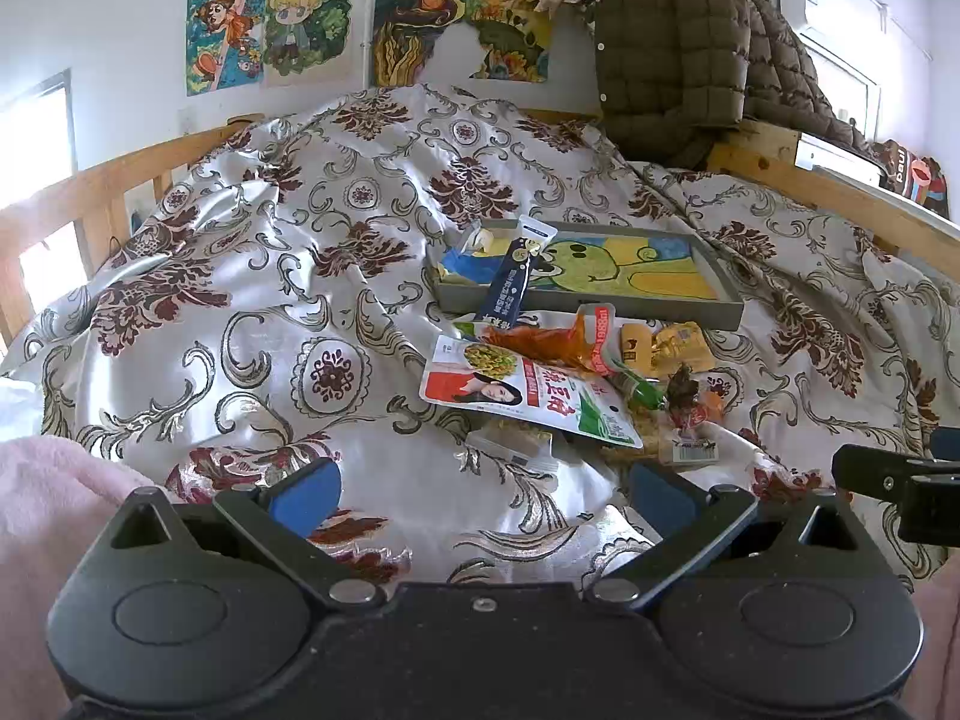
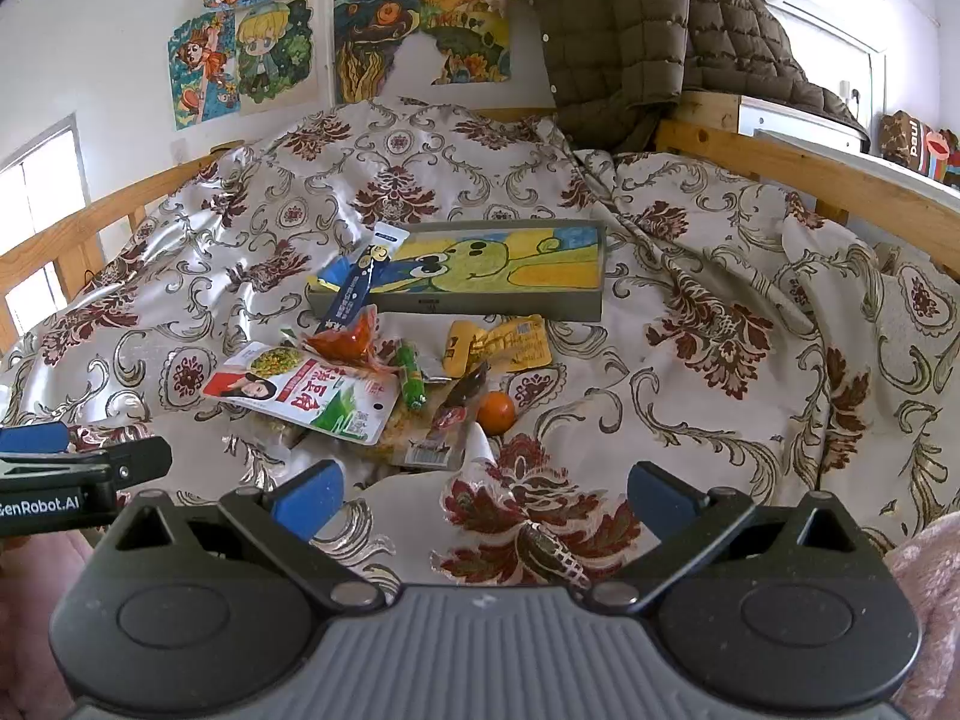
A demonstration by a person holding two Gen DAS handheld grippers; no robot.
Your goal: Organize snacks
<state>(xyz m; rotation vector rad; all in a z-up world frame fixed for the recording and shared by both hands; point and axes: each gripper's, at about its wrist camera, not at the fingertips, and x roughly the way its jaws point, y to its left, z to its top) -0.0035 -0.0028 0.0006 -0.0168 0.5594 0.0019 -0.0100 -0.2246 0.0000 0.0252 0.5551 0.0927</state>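
Blue-padded left gripper [image 1: 480, 495]: nearest the viewer, low over the bed, jaws spread wide, holding nothing.
Right gripper [image 2: 483, 495]: alongside it, likewise spread and empty; neither touches a packet.
Bedspread [image 2: 720, 312]: shiny silver cloth with dark red flowers, rumpled, carrying everything.
Snack pile [image 2: 384, 384]: loose heap just beyond both grippers, all outside the tray.
Large red-and-green packet [image 2: 306, 396]: front left of the heap, lying flat over smaller packets.
Orange fruit [image 2: 496, 412]: front right edge of the heap, resting on the cloth.
Green stick snack [image 2: 410, 375]: mid-heap, beside a red-orange packet [image 2: 348, 339].
Yellow packets [image 2: 498, 345]: far side of the heap, near the tray wall.
Dark blue sachet [image 2: 354, 294]: leaning over the tray's near-left rim.
Grey tray [image 2: 480, 305]: just behind the heap, cartoon-lined, nearly bare.
Step in hand: apparently the start; approach before a first pick.
Next move: probably lower one gripper onto a single top-lying packet, close, and carry it into the tray.
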